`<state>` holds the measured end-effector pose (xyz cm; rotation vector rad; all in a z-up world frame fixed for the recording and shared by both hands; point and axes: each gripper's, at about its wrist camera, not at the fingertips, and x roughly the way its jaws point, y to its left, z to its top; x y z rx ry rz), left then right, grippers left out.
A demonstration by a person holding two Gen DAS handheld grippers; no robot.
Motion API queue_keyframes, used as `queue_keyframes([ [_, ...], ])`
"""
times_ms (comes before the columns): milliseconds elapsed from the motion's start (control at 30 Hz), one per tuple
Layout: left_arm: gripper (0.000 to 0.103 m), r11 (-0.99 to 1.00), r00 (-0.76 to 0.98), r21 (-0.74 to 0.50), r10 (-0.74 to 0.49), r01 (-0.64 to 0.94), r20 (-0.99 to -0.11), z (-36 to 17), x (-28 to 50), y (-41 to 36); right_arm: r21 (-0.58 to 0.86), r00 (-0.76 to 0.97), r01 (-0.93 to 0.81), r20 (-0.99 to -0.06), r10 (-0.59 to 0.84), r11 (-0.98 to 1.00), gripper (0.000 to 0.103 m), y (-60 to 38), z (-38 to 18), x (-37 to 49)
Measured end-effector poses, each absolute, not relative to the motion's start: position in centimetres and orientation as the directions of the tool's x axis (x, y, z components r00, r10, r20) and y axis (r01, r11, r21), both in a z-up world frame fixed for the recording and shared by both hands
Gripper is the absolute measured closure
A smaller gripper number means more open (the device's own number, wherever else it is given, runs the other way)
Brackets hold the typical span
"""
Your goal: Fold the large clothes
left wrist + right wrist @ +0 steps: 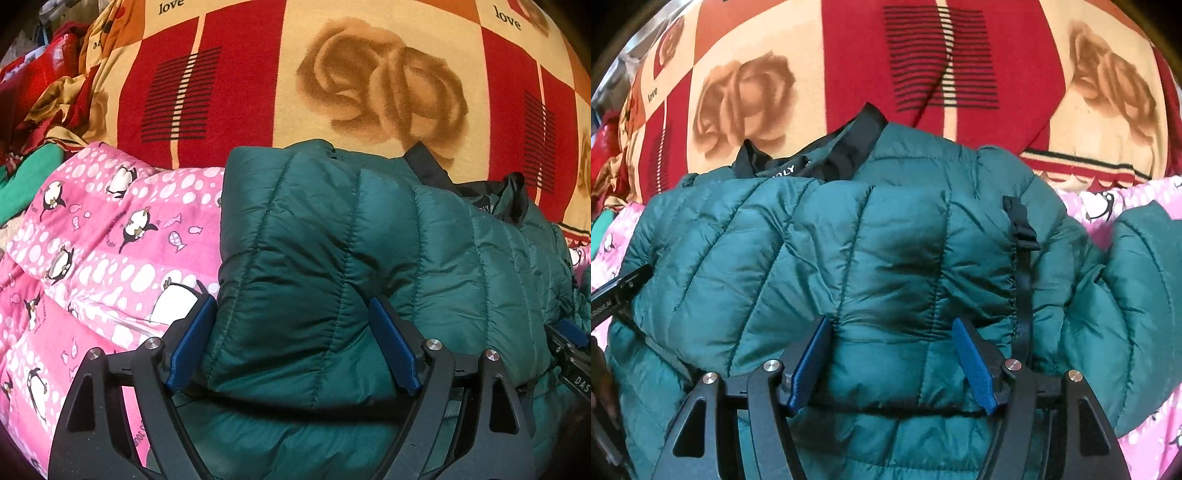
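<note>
Nearest the lens in both views: thick green jacket point(314, 266) bulging btwn blue finger pads. Left gripper point(295, 343) is sitting w/ fingers spread wide, a fat fold of the jacket filling the gap; pads are touching the fabric on both sides, but whether it's really pinching or just straddling, can't tell. Right gripper point(890, 362) is doing the same thing on its part of the jacket point(849, 258), fingers apart, padding swelling btwn them, grip pressure also unclear.

Prob reason for the twin hold: the jacket is puffy and slippery, so taking the near folded edge at two points should be keeping the fold from springing back.

The jacket is lying across a pink penguin blanket point(92, 240), w/ a red and cream rose blanket point(369, 74) beyond it on the far side. Black collar point(849, 144) is pointing far, near the rose blanket. A black strap w/ buckle point(1021, 236) is running down just right of the right gripper, a possible snag.

Open room: far side looks free for pushing a fold over. Far left is crowded by bunched cloth point(48, 92).
</note>
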<state>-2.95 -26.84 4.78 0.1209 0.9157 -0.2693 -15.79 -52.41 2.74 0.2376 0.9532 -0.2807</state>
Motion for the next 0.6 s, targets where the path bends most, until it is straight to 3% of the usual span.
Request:
queue_keyframes([
  [200, 0.018, 0.963, 0.574, -0.022, -0.178, 0.268, -0.799, 5.6, -3.5, -26.0, 0.093, 0.589, 0.366, -0.793, -0.154, 0.926, 0.037, -52.5, 4.9, -17.4],
  [467, 0.018, 0.959, 0.614, -0.001, -0.182, 0.283, -0.768, 8.1, -6.5, -25.4, 0.077, 0.557, 0.366, -0.816, -0.152, 0.928, 0.037, -51.9, 5.0, -17.8],
  [600, 0.018, 0.956, 0.627, -0.017, -0.205, 0.293, -0.752, 9.5, -8.0, -25.4, 0.098, 0.594, 0.360, -0.791, -0.147, 0.928, 0.029, -50.7, 6.9, -19.5],
])
